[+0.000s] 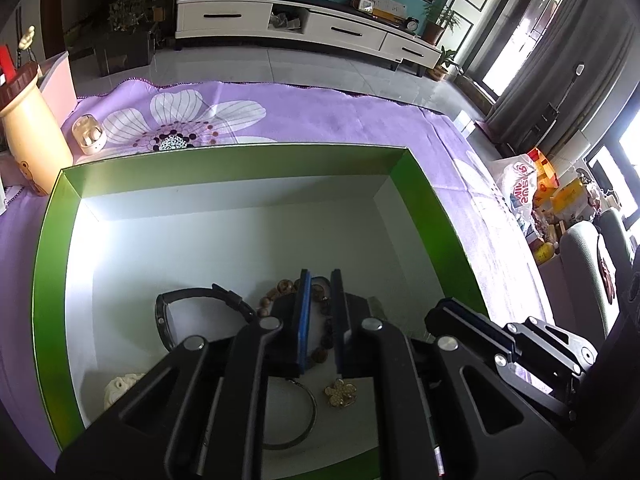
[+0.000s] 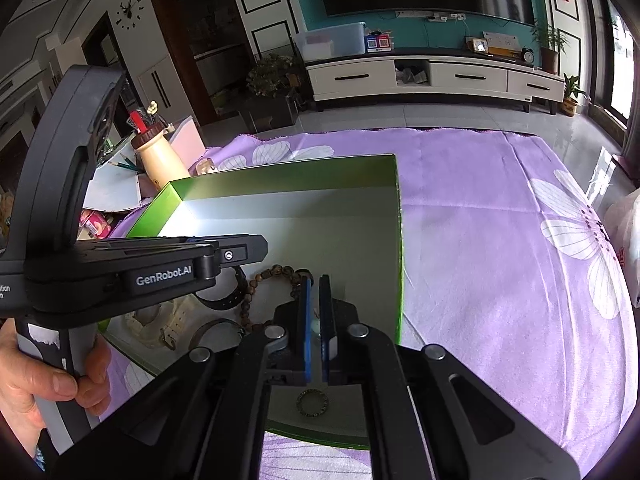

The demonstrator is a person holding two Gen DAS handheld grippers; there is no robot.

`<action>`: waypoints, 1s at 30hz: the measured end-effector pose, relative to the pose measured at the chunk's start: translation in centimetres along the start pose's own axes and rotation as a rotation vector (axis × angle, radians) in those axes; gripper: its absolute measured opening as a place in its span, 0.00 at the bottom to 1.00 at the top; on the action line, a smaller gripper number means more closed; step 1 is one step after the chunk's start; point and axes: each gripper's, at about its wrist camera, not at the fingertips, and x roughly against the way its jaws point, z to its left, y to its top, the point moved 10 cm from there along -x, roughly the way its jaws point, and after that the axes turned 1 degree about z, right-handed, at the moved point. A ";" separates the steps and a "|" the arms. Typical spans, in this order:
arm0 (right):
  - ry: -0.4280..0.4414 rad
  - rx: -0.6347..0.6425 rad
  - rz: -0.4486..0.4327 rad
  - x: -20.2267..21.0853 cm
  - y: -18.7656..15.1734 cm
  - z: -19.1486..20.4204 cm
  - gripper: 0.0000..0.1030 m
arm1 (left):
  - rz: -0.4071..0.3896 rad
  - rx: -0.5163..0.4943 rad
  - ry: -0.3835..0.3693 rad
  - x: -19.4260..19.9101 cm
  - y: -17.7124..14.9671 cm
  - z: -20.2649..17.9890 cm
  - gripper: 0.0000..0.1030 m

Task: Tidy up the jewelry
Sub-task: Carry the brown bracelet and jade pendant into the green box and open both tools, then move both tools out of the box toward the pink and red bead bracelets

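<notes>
A green box [image 1: 432, 200] with a white floor holds the jewelry: a black watch [image 1: 188, 300], a wooden bead bracelet [image 1: 280, 288], a metal bangle [image 1: 308, 412], a gold flower brooch [image 1: 340, 392] and a cream piece [image 1: 120, 388]. My left gripper [image 1: 320, 280] hangs over the beads inside the box, jaws narrowly apart and empty. My right gripper [image 2: 316, 284] is over the box's right part [image 2: 400, 240], shut on a small pale green piece [image 2: 317, 326]. A ring [image 2: 312, 402] lies below it. The beads [image 2: 276, 272] and watch strap [image 2: 228, 300] also show there.
The box sits on a purple flowered cloth [image 2: 500, 220]. A cream bottle with a brown cap [image 1: 28, 136] and an earbud case [image 1: 89, 136] stand at the left. Papers and clutter [image 2: 116, 184] lie beyond the box's left side. A white TV cabinet [image 2: 436, 76] is far behind.
</notes>
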 end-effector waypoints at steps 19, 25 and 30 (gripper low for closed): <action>0.087 -0.007 -0.033 6.3 -3.8 1.7 0.38 | -0.126 -0.092 0.027 8.6 -3.7 -0.3 0.69; 0.114 0.016 0.010 8.2 -7.3 3.3 0.38 | -0.125 -0.106 0.009 11.5 -8.5 0.5 0.69; 0.114 0.044 0.098 8.7 -12.5 4.6 0.38 | -0.096 -0.101 0.013 12.2 -12.8 1.6 0.69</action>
